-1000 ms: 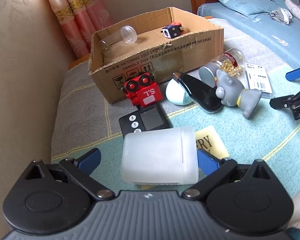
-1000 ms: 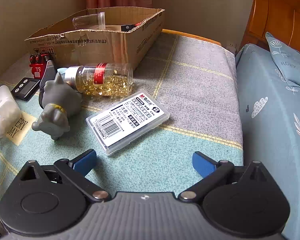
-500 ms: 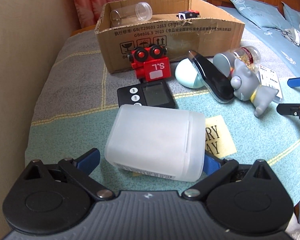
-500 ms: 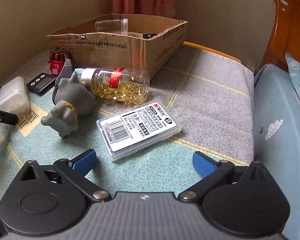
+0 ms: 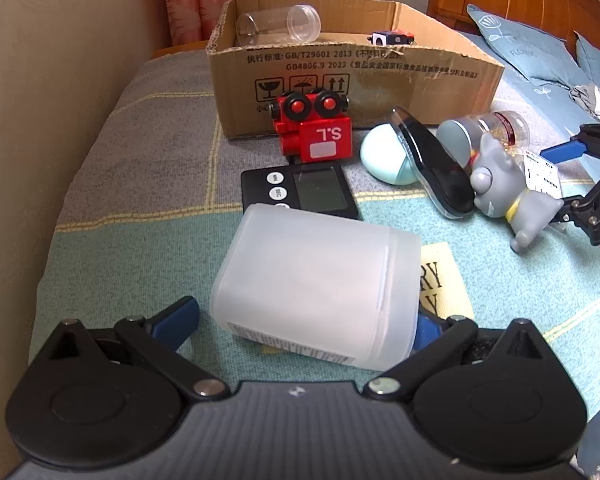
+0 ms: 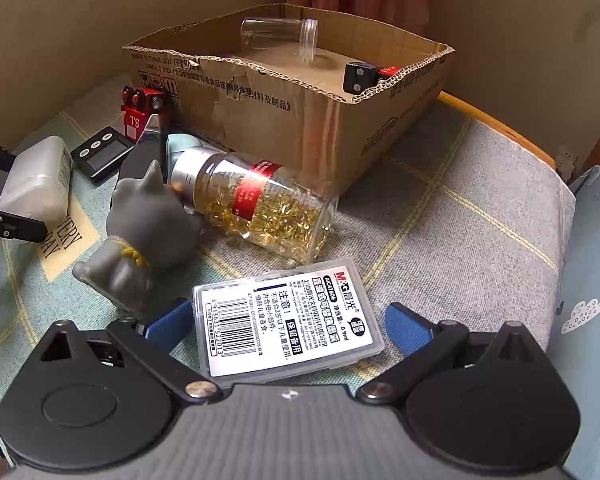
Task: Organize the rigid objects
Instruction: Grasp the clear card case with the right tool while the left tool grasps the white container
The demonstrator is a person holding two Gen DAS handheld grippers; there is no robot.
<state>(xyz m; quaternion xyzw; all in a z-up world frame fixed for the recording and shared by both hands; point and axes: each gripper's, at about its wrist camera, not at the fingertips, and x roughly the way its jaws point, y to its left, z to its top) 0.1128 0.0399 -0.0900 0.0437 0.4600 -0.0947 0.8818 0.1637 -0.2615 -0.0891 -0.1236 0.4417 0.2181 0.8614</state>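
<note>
A white translucent container (image 5: pixel 316 284) lies on its side on the cloth, between the fingers of my left gripper (image 5: pixel 306 320), which is open around it. The right pad is half hidden behind the container. My right gripper (image 6: pixel 290 324) is open too, with a flat clear plastic case (image 6: pixel 288 328) with a barcode label lying between its blue pads. Behind stands an open cardboard box (image 5: pixel 380 76) holding a clear jar (image 5: pixel 280 24) and a small black and red cube (image 5: pixel 392 37).
Loose on the cloth are a red toy train (image 5: pixel 316 128), a black timer (image 5: pixel 300 188), a pale blue egg shape (image 5: pixel 384 156), a black oval piece (image 5: pixel 436 168), a grey cat figure (image 6: pixel 148 232) and a capsule bottle (image 6: pixel 260 204). A wall runs along the left; a bed lies right.
Both grippers have moved forward and lower. The white container now sits deeper between the left fingers, and the clear case has come in between the right fingers. Finger spacing looks unchanged.
</note>
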